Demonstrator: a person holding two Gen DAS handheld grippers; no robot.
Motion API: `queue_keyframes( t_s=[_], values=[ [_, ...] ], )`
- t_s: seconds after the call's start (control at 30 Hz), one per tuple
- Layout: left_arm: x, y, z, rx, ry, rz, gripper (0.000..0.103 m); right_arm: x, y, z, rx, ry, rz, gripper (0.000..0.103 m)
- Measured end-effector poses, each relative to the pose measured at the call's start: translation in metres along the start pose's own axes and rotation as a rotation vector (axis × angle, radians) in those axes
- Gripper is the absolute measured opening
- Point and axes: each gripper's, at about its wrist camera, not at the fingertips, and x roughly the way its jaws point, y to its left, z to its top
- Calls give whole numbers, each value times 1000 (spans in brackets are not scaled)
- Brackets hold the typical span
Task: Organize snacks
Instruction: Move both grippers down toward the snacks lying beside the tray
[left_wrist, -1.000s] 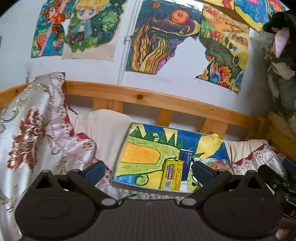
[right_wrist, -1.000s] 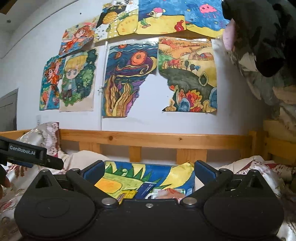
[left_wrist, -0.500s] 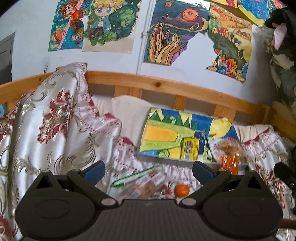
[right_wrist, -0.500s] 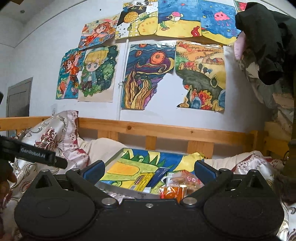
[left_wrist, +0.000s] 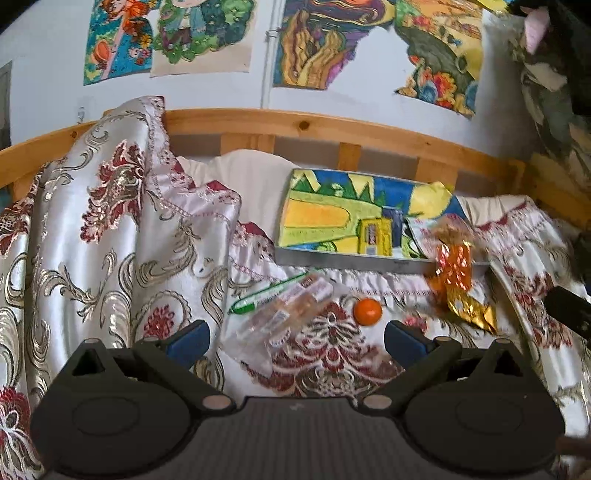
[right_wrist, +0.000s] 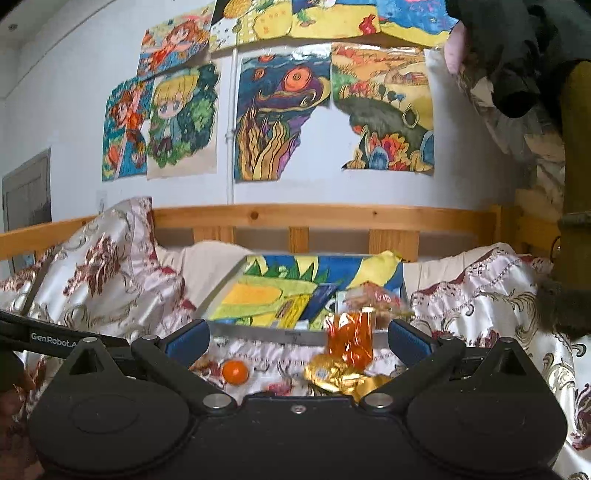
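While both claws stood spread and empty over the patterned bedspread (left_wrist: 110, 236), the snacks lay scattered at mid-frame. The left claw (left_wrist: 295, 338) looked down on a clear packet of biscuits (left_wrist: 291, 306) beside a green pen (left_wrist: 266, 293), seen only in its view. An orange ball (left_wrist: 367, 311) and orange-gold wrappers (left_wrist: 456, 280) lay in front of the painted tray (left_wrist: 354, 258). The right claw (right_wrist: 298, 338) framed the wrappers lower centre.
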Motion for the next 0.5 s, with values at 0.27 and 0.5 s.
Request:
queue_keyframes(
  t_s=[0.27,0.5],
  values=[
    [3,-4,-9,41,48,11,102,9,8,-11,-16,127,13,102],
    [6,-8,-13,84,77,50,102,24,16,-22,-38,258,53,102]
  ],
)
